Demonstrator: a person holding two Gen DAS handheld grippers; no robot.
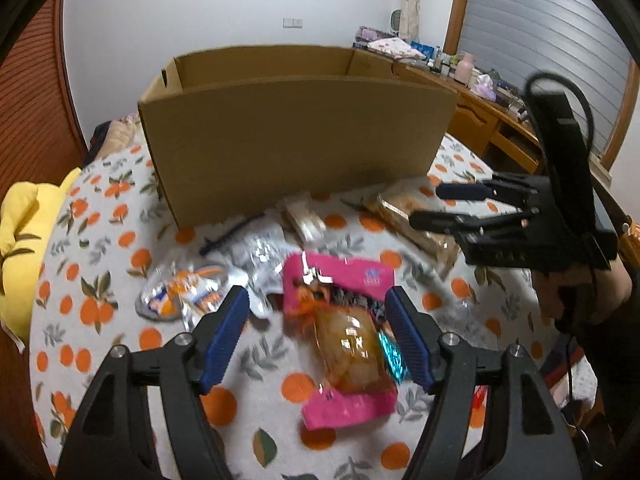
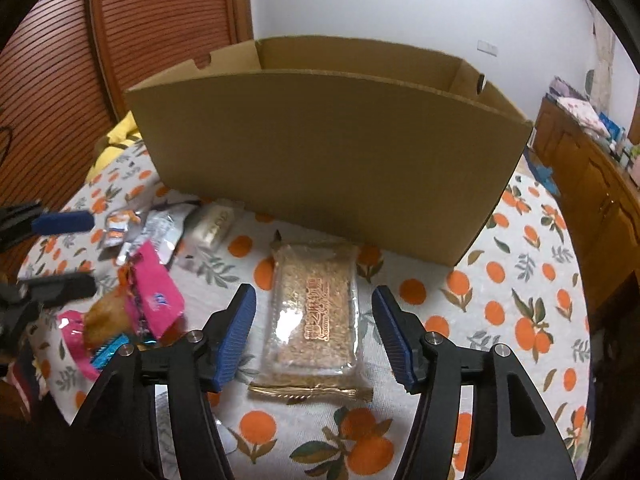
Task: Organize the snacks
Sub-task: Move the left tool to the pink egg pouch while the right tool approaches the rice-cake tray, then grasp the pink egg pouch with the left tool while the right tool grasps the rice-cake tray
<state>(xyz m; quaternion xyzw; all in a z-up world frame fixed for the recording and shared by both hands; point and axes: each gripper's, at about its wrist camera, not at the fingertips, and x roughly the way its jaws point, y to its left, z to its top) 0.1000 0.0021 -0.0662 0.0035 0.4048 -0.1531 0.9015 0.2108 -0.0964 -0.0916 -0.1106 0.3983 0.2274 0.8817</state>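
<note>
My left gripper (image 1: 316, 304) is open, its fingers either side of a pink snack packet (image 1: 344, 336) with a golden pastry inside, lying on the orange-print cloth. My right gripper (image 2: 314, 304) is open, its fingers either side of a clear pack of sesame brittle (image 2: 316, 312) on the cloth. An open cardboard box (image 1: 296, 136) stands behind the snacks; it also shows in the right wrist view (image 2: 332, 160). The right gripper appears in the left wrist view (image 1: 432, 206) over the brittle pack (image 1: 404, 210). The pink packet (image 2: 154, 296) and left gripper (image 2: 76, 252) show at left in the right wrist view.
An orange-and-silver wrapped snack (image 1: 184, 294), silver foil wrappers (image 1: 260, 252) and a pale bar packet (image 1: 306, 218) lie near the box. A yellow cushion (image 1: 24, 216) sits at left. A wooden desk (image 1: 492, 120) with clutter stands at right.
</note>
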